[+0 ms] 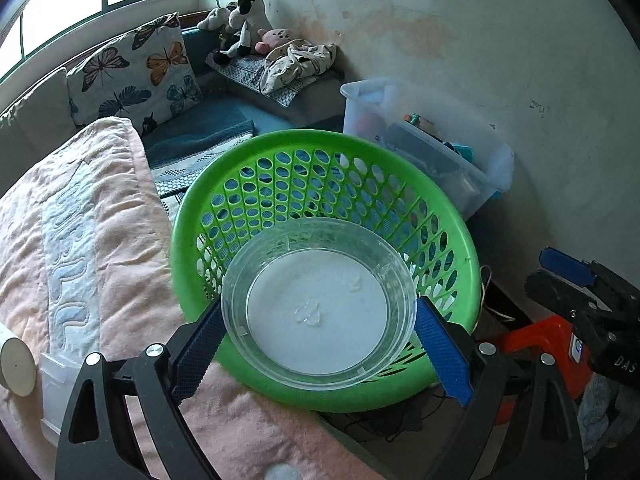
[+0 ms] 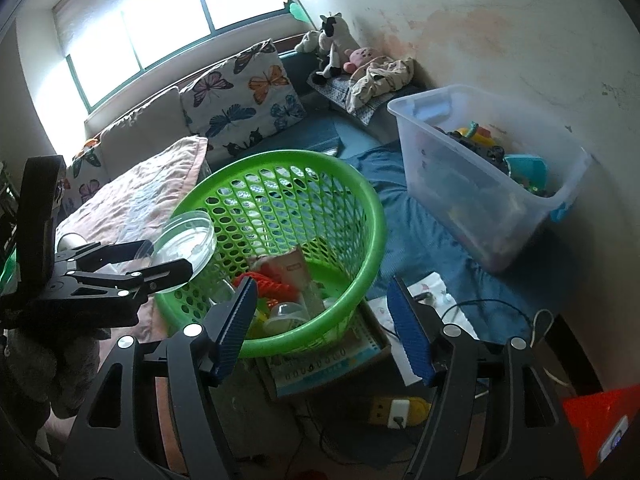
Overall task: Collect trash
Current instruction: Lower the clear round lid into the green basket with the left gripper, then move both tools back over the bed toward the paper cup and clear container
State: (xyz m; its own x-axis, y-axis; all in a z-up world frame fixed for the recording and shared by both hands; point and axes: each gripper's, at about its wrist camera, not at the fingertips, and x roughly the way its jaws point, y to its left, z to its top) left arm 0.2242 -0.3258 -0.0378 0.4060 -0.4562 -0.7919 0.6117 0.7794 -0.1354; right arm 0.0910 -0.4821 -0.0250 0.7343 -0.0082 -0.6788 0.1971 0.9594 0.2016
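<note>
My left gripper (image 1: 320, 310) is shut on a clear round plastic container (image 1: 316, 320), its blue pads pressing on both sides. The container hangs over the near rim of a green perforated basket (image 1: 320, 140). In the right wrist view the same container (image 2: 186, 242) sits in the left gripper (image 2: 168, 258) at the left rim of the basket (image 2: 372, 240). Wrappers, a red-orange piece and clear plastic cups (image 2: 286, 314) lie inside the basket. My right gripper (image 2: 324, 330) stands open at the basket's near rim, with its pads off the rim.
A clear storage bin (image 2: 480, 200) of toys stands right of the basket by the wall. A pink blanket (image 1: 80, 240) and a butterfly pillow (image 2: 240, 96) lie to the left. Under the basket are a printed booklet (image 2: 328, 360), cables and a yellow power strip (image 2: 394, 410).
</note>
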